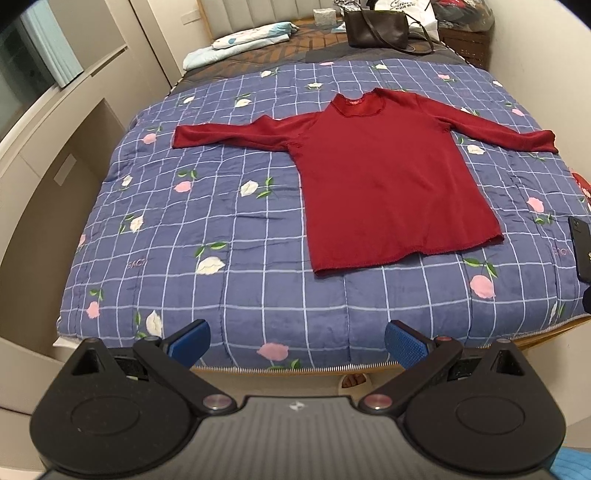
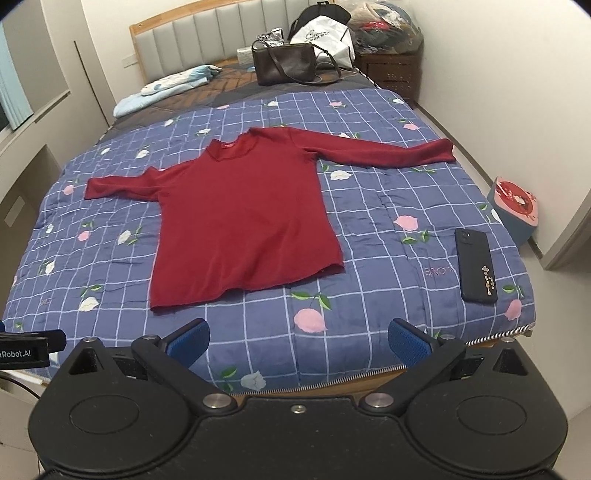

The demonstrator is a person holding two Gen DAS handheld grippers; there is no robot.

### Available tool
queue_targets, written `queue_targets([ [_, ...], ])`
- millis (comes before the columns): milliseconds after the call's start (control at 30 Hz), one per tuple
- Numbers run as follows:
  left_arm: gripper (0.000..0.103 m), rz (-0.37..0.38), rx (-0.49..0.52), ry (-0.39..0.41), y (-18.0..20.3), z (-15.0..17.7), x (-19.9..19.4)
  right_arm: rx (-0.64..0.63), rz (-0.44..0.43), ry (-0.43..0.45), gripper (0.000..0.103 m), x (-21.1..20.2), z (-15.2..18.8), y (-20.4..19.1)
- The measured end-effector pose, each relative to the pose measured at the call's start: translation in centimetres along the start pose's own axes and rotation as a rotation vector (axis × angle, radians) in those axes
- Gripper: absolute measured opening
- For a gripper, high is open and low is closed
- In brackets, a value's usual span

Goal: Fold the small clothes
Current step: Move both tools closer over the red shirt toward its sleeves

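Dark red long-sleeved knit top [image 1: 384, 177] [image 2: 240, 218], spread flat and face up on a blue quilted bedspread [image 1: 207, 229] [image 2: 388, 266] with a white grid and pink and white flowers. Long axis from hem to collar, running away from the foot of the bed: hem nearest the cameras, round neckline toward the grey padded headboard [image 2: 207, 48]. Body slightly skewed, hem slanting across the grid lines. Both sleeves stretched straight out to either side, crosswise to the body, cuffs well apart, one near each long edge of the bedspread. Unfolded, no crease or layer turned over.

Left gripper [image 1: 297, 341], black with blue ribbed pads, held above the foot edge of the bed, jaws spread wide, nothing between them, well short of the hem. Right gripper [image 2: 298, 341], same build, likewise wide open and empty, hovering over the near edge of the bedspread, apart from the garment. Part of the left device visible at the left border of the right wrist view.

Dark blue phone in a case [image 1: 580, 254] [image 2: 475, 266], lying flat on the bedspread to the right of the top, near the corner, not touching it. Dark brown shoulder bag [image 1: 378, 27] [image 2: 286, 62] standing near the headboard. Pale blue folded bedding [image 1: 236, 46] [image 2: 170, 86] at the head end on the left.
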State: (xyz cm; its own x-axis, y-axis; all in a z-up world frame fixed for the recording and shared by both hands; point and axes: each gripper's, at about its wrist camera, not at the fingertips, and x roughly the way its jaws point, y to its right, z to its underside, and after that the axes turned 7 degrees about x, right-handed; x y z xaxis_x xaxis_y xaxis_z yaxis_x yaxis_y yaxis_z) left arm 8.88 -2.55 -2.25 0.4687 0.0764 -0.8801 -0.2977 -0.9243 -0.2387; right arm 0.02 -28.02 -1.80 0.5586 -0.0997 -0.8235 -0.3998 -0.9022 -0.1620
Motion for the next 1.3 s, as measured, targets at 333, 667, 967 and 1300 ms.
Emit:
queue_targets([
  [333, 0.103, 0.043, 0.066, 0.008, -0.5, -7.9, 4.5, 0.052, 0.051, -0.028, 0.103, 4.4, -4.9, -1.9],
  [667, 0.103, 0.099, 0.157, 0.051, -1.1, -14.7, 8.1, 0.112, 0.12, -0.025, 0.103, 7.9, -9.1, -4.7],
  [967, 0.103, 0.131, 0.214, 0.066, -0.2, -17.3, 10.3, 0.133, 0.197, -0.037, 0.103, 8.8, -10.2, -4.9],
  [1300, 0.103, 0.146, 0.231, 0.042, 1.5, -18.1, 11.0, 0.14, 0.2, -0.055, 0.103, 10.4, -11.3, -4.1],
])
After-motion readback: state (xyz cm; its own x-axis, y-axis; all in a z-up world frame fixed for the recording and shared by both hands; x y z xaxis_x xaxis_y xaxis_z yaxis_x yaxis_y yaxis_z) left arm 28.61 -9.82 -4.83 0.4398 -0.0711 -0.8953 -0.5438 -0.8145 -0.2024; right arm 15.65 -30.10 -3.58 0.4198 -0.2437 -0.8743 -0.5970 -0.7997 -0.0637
